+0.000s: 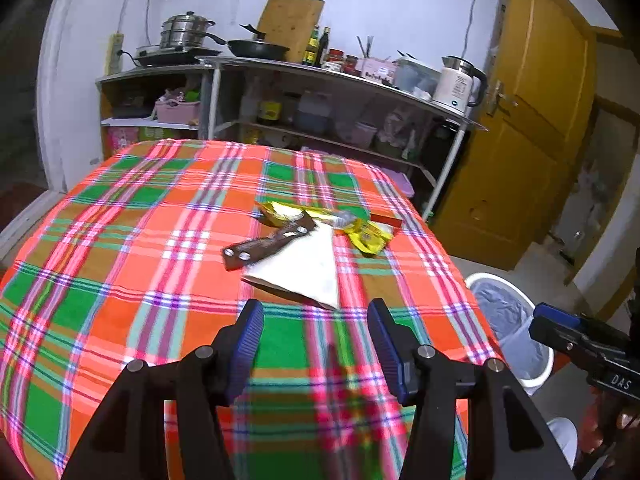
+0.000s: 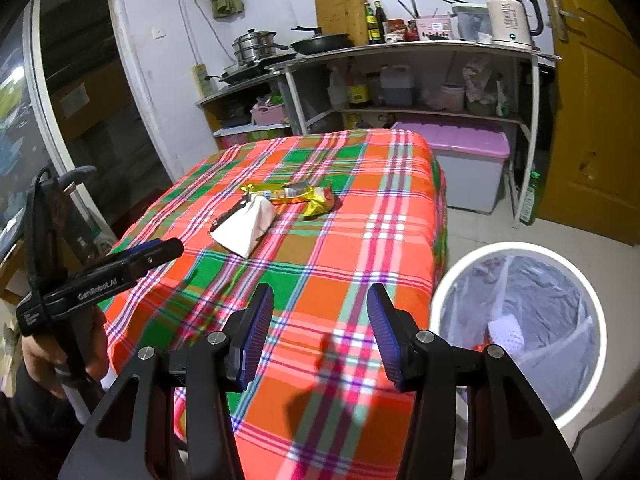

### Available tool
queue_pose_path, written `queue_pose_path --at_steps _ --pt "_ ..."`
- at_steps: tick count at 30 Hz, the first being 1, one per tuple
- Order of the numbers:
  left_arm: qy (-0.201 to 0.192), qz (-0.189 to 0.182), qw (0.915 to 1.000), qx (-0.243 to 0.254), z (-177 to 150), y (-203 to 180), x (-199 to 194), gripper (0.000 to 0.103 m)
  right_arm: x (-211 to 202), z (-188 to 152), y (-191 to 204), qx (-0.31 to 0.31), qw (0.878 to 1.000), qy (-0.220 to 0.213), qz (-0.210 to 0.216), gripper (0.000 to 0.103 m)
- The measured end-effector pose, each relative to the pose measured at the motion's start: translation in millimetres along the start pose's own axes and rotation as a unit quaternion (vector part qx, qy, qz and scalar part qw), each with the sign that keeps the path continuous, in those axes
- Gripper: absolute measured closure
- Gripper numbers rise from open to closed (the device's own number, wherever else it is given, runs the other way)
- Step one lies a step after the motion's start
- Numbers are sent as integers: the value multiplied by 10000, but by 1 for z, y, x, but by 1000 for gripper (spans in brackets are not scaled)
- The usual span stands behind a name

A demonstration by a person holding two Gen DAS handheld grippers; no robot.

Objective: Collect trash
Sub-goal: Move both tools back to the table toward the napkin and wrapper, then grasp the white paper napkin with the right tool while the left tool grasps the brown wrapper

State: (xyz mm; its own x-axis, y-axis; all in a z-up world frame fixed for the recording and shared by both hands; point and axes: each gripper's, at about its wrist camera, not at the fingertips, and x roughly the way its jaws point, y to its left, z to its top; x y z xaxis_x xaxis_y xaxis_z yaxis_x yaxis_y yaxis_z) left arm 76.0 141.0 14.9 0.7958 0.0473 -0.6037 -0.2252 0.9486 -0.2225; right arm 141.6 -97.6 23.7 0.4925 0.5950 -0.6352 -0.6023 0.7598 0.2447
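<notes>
A small heap of trash lies on the plaid tablecloth (image 1: 120,248): a folded white paper napkin (image 1: 304,268) (image 2: 244,226), a brown wrapper (image 1: 266,242) across its far edge, and yellow wrappers (image 1: 366,234) (image 2: 316,200) behind. My left gripper (image 1: 316,312) hovers open just short of the napkin, nothing between its blue pads. My right gripper (image 2: 320,296) is open too, above the near right part of the table (image 2: 360,240), well short of the heap. A white bin (image 2: 516,332) (image 1: 508,320) lined with a clear bag stands on the floor by the table's right side, with some trash inside.
Behind the table a metal shelf unit (image 1: 340,80) carries pots, a pan, bottles and a kettle (image 2: 510,14). A lidded pink storage box (image 2: 460,164) sits on the floor under it. A yellow door (image 1: 532,120) is to the right. A hand (image 2: 40,352) holds the left gripper's handle.
</notes>
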Motion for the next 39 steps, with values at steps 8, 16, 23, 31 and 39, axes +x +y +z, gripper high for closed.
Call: queue_pose_path --at_steps 8,16,23,31,39 --pt "-116 198 9996 -164 4 28 0 49 30 15 19 -121 9997 151 158 53" --pt "-227 198 9991 -297 8 50 -6 49 70 30 49 -217 9984 331 393 53" --pt "-311 212 9985 -390 13 72 -7 49 113 44 69 -132 9970 542 529 53" --pt "-341 209 9979 -516 17 93 -6 49 161 63 68 442 9951 732 488 53" --pt "-307 180 9983 -470 22 98 0 49 198 74 67 726 9915 1009 386 48"
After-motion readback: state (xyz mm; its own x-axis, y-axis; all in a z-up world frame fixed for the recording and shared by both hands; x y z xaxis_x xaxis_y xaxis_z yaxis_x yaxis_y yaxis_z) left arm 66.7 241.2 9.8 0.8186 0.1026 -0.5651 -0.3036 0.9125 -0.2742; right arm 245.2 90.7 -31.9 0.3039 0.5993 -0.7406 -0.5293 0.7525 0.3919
